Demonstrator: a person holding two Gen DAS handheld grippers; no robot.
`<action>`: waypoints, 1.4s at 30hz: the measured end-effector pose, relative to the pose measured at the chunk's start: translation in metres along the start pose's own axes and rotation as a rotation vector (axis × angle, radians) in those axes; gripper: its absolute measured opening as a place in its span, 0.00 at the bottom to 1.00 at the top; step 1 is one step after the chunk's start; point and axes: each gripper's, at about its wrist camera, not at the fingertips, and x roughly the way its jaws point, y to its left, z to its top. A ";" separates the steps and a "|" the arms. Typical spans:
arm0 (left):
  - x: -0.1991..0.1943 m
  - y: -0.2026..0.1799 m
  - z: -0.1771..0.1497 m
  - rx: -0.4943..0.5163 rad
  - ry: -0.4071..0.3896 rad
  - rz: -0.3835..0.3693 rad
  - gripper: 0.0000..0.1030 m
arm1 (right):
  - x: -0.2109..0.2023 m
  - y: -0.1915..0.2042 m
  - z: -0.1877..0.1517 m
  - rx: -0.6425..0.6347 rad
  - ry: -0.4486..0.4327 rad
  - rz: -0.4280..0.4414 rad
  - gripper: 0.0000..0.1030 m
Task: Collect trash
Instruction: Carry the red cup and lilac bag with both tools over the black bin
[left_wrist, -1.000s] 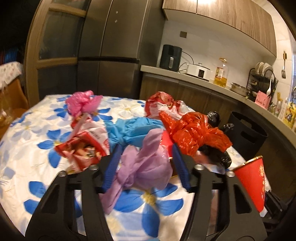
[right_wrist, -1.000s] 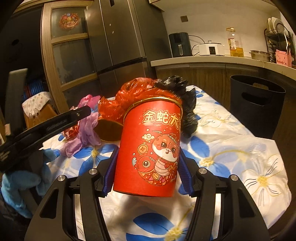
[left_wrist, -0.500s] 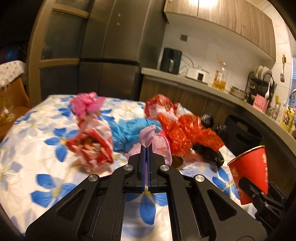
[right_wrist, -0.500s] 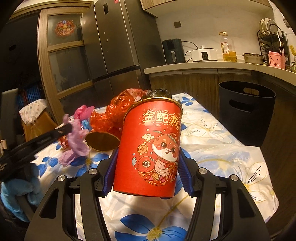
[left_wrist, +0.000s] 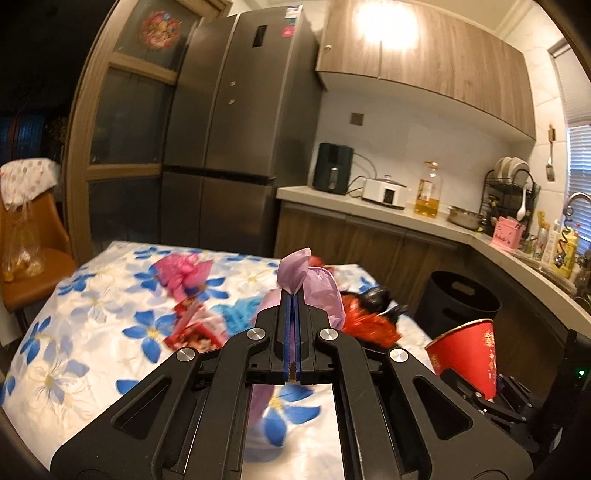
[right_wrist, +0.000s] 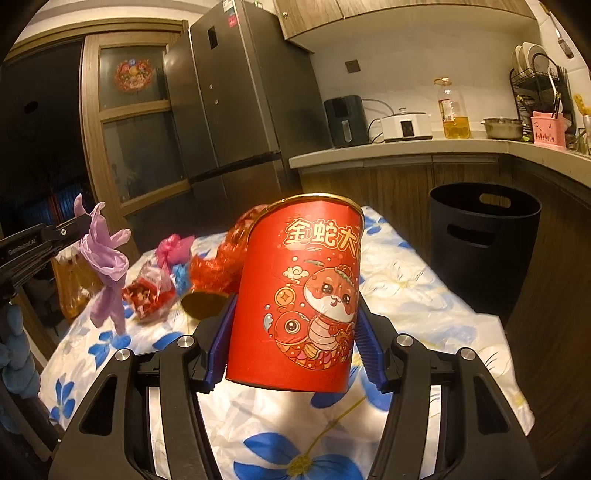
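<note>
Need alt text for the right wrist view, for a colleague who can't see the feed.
The right gripper clamps an upright red paper canister printed with a cartoon snake, above a table with a floral cloth. At left, the left gripper holds a lilac plastic bag off the table; a black bin stands beyond.

A tall dark refrigerator (left_wrist: 236, 147) stands against the back wall beside a wood-framed glass door (right_wrist: 136, 147). On the kitchen counter (left_wrist: 369, 206) sit a black air fryer (left_wrist: 332, 168), a white cooker (left_wrist: 386, 188), a bottle of oil (left_wrist: 428, 194), a steel pot (right_wrist: 504, 128) and a dish rack (left_wrist: 511, 192). An orange chair (left_wrist: 33, 254) stands at the left.
</note>
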 end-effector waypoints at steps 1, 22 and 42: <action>0.001 -0.008 0.004 0.007 -0.004 -0.015 0.00 | -0.001 -0.003 0.003 0.003 -0.007 -0.005 0.56; 0.111 -0.217 0.040 0.118 -0.041 -0.386 0.00 | -0.015 -0.144 0.086 0.060 -0.223 -0.375 0.56; 0.216 -0.317 0.026 0.162 0.021 -0.466 0.00 | 0.030 -0.222 0.116 0.078 -0.226 -0.471 0.56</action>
